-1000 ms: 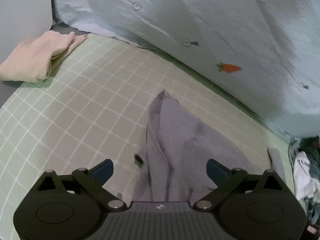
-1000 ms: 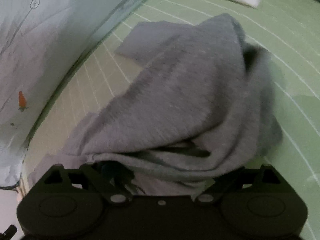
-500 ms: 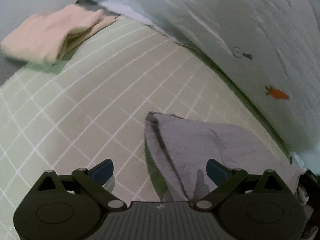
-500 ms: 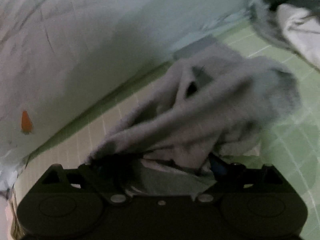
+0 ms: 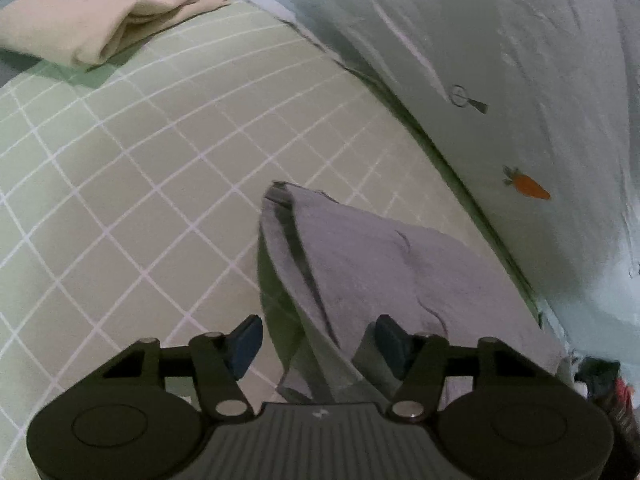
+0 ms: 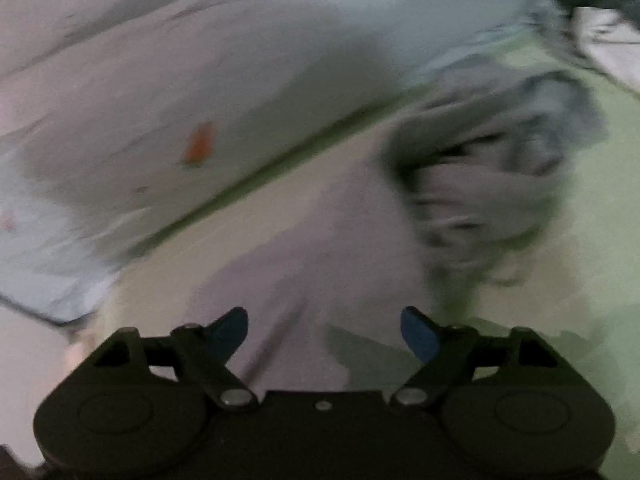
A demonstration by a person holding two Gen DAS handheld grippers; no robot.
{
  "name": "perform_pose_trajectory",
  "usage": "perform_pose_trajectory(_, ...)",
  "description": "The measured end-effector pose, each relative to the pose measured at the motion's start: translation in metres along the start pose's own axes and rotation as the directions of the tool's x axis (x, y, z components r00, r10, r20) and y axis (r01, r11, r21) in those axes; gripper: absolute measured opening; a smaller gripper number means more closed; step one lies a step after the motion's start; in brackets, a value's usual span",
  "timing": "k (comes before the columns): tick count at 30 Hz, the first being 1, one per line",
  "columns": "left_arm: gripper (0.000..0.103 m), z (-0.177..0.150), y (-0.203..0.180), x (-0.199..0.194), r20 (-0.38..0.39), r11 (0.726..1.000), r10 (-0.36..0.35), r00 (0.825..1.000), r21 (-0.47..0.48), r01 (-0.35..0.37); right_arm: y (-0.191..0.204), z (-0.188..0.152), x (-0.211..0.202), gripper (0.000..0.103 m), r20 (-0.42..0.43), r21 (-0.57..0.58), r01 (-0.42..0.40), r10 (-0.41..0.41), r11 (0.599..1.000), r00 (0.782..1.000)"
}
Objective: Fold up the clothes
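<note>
A grey garment [image 5: 372, 256] lies on the green checked bed sheet [image 5: 132, 168], with a raised fold running toward my left gripper [image 5: 320, 344]. The left gripper is open and straddles that fold edge without pinching it. In the blurred right wrist view the same grey garment [image 6: 304, 240] lies flat ahead, with a bunched part [image 6: 488, 160] further right. My right gripper [image 6: 324, 336] is open and empty just above the cloth.
A folded cream garment [image 5: 92, 16] lies at the far left of the sheet. A pale blue duvet with a carrot print [image 5: 528, 186] runs along the far side. A pile of other clothes [image 6: 600, 12] sits at the far right.
The right gripper has let go of the grey garment and opened; the cloth has dropped onto the sheet. The left gripper stays open and has moved in over the fold edge.
</note>
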State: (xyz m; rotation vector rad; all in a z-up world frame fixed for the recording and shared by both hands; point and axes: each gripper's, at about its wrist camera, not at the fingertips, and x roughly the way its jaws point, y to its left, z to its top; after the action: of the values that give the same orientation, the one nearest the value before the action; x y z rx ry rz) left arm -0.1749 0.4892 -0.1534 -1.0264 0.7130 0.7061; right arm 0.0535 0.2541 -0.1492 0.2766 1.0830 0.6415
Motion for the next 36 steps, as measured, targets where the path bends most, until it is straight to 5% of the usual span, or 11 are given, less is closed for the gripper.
perform_pose_trajectory(3,0.063,-0.003,0.002,-0.003,0.002,1.000,-0.004,1.000,0.000,0.004,0.016,-0.006,0.011,0.054,-0.054,0.017,-0.085,0.085,0.996,0.995)
perform_pose_trajectory(11,0.063,-0.001,0.015,-0.002,0.004,1.000,0.000,1.000,-0.025,0.000,0.006,-0.012,0.037,0.052,-0.134,0.251,-0.099,0.135,0.963,0.982)
perform_pose_trajectory(14,0.063,0.001,0.020,0.000,-0.002,0.999,0.000,1.000,-0.038,0.000,-0.011,-0.011,0.043,0.049,-0.122,0.419,-0.140,0.208,0.897,0.970)
perform_pose_trajectory(17,0.063,0.003,0.023,0.002,-0.015,0.999,-0.004,1.000,-0.051,0.003,-0.032,-0.009,0.048,0.027,-0.093,0.569,-0.221,0.329,0.792,0.940)
perform_pose_trajectory(19,0.063,0.003,0.021,0.001,-0.016,0.999,-0.002,1.000,-0.041,0.001,-0.036,-0.008,0.047,0.021,-0.069,0.576,-0.285,0.393,0.766,0.917)
perform_pose_trajectory(24,0.063,-0.002,0.015,0.000,-0.021,1.000,0.013,1.000,-0.020,-0.013,-0.031,-0.006,0.039,0.029,-0.045,0.530,-0.384,0.477,0.756,0.878)
perform_pose_trajectory(26,0.063,-0.004,0.014,0.000,-0.024,1.000,0.018,1.000,-0.017,-0.019,-0.034,-0.006,0.046,0.046,-0.059,0.529,-0.356,0.452,0.771,0.890)
perform_pose_trajectory(29,0.063,-0.006,0.014,0.000,-0.026,0.999,0.030,0.999,-0.013,-0.030,-0.040,-0.009,0.059,0.045,-0.077,0.554,-0.305,0.412,0.775,0.908)
perform_pose_trajectory(31,0.064,-0.006,0.013,0.001,-0.026,0.999,0.035,0.999,-0.009,-0.036,-0.039,-0.008,0.062,0.041,-0.083,0.539,-0.303,0.408,0.786,0.909)
perform_pose_trajectory(34,0.064,-0.005,0.012,0.001,-0.027,0.999,0.047,0.999,-0.001,-0.047,-0.031,-0.005,0.060,0.007,-0.084,0.486,-0.334,0.424,0.807,0.902)
perform_pose_trajectory(36,0.064,-0.005,0.011,0.000,-0.028,0.998,0.057,0.998,0.006,-0.057,-0.028,-0.002,0.048,0.005,-0.058,0.464,-0.388,0.464,0.796,0.884)
